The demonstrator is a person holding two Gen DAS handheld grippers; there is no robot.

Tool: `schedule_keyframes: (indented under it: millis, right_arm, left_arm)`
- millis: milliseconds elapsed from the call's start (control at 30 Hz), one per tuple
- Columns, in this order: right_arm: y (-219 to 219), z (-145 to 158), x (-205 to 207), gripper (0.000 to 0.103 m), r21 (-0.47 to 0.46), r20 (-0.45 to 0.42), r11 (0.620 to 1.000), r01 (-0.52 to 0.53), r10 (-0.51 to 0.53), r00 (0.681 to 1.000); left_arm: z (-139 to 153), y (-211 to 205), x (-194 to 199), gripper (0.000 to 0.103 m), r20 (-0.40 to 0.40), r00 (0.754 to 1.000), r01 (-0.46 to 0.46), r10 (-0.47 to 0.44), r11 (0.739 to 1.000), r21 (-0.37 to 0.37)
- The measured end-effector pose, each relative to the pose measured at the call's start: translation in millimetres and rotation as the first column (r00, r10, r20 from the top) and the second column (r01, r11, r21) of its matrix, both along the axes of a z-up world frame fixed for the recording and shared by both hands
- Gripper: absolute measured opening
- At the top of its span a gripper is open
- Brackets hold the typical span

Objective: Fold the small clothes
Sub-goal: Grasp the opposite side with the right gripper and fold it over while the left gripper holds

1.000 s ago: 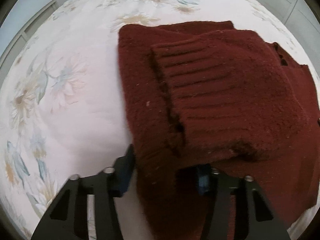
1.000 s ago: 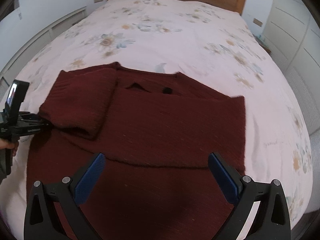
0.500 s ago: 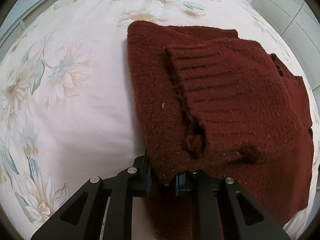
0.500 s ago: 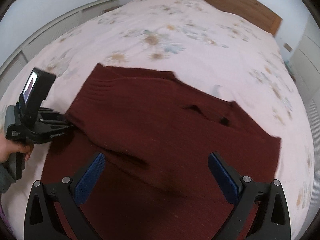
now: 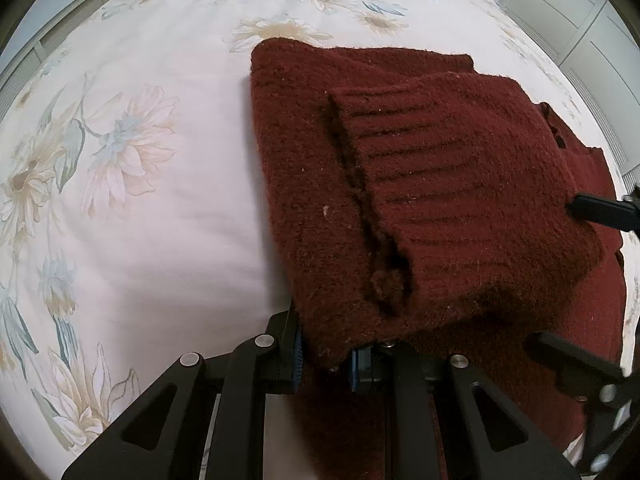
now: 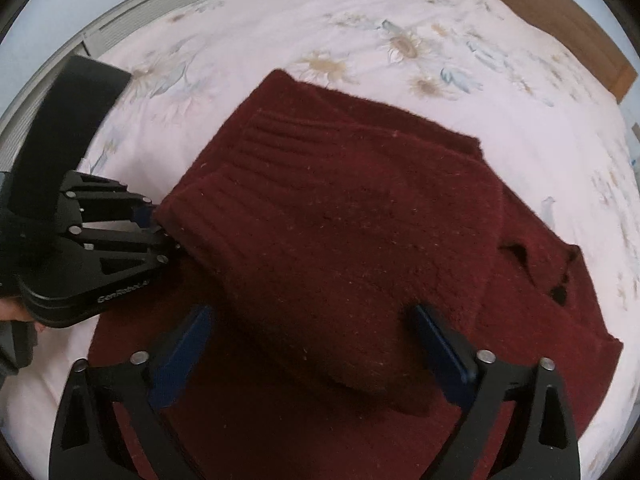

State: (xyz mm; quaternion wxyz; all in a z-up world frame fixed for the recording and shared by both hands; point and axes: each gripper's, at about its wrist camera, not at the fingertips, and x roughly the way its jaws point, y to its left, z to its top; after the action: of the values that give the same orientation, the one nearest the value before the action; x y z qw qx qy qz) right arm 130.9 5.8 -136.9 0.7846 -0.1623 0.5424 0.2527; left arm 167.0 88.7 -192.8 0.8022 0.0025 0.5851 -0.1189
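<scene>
A dark red knitted sweater (image 5: 420, 184) lies on the bed, with a ribbed sleeve folded over its body. My left gripper (image 5: 326, 354) is shut on the near edge of the sweater's folded part. In the right wrist view the sweater (image 6: 352, 232) fills the middle, and the left gripper (image 6: 160, 224) pinches its left edge. My right gripper (image 6: 312, 352) is open, its blue pads on either side of the folded fabric and close above it. Its fingers (image 5: 592, 210) also show at the right edge of the left wrist view.
The bed has a pale pink floral cover (image 5: 132, 152) with free room to the left of the sweater. A wooden headboard (image 6: 580, 32) stands at the far end. White cabinet doors (image 5: 568, 12) are at the right.
My left gripper has stayed shut on the sweater's edge. My right gripper has moved left and lower, close over the folded part, and now shows in the left wrist view.
</scene>
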Motion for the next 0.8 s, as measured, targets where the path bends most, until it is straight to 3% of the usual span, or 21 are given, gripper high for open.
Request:
schedule_keyframes:
  millis: [33,100,133,167,233,367,533,800]
  right_arm:
    - [-1.7,-2.2,1.7,0.077,-0.006,-0.005,1.0,0.008,-0.008,1.0]
    - [-4.7,-2.5,3.7,0.067,0.015,-0.014,1.0,0.006,-0.005,1.0]
    - [-6.7,-1.6,4.4,0.057,0.029,-0.017,1.0,0.006,-0.005,1.0]
    - [-8.6,-0.3,5.3,0.034,0.033,-0.016,0.999,0.007,-0.006,1.0]
    - [-11.9,2.7,7.2,0.017,0.051,-0.024,0.999,0.013,-0.011,1.0]
    - [-28.5,15.5,6.4,0.014,0.114,-0.017,0.992,0.053,-0.052,0.999]
    - [-65.5,43.7,4.5,0.013,0.218,0.013,0.96,0.176,-0.184,0.983]
    - [-153.1,69.6,-1.6,0.013,0.295,0.025,0.872,0.391,-0.416,0.909]
  left_arm:
    - [1.1,0.9,0.6,0.015,-0.001,1.0,0.001,-0.001,1.0,0.0]
    - [1.6,1.7,1.7,0.015,-0.002,1.0,0.003,-0.003,1.0,0.0]
    - [1.5,1.9,2.2,0.015,-0.003,1.0,0.003,-0.003,1.0,0.0]
    - [1.1,2.2,2.5,0.015,-0.003,1.0,0.004,-0.004,1.0,0.0]
    - [2.1,1.8,2.6,0.015,-0.004,1.0,0.002,-0.002,1.0,0.001]
    - [2.1,1.6,3.5,0.015,-0.007,1.0,0.002,-0.002,1.0,0.008]
    - [3.5,2.1,2.7,0.015,-0.002,1.0,0.001,-0.001,1.0,0.01]
    - [9.7,-1.4,-4.1,0.015,0.01,1.0,0.008,-0.009,0.998,0.055]
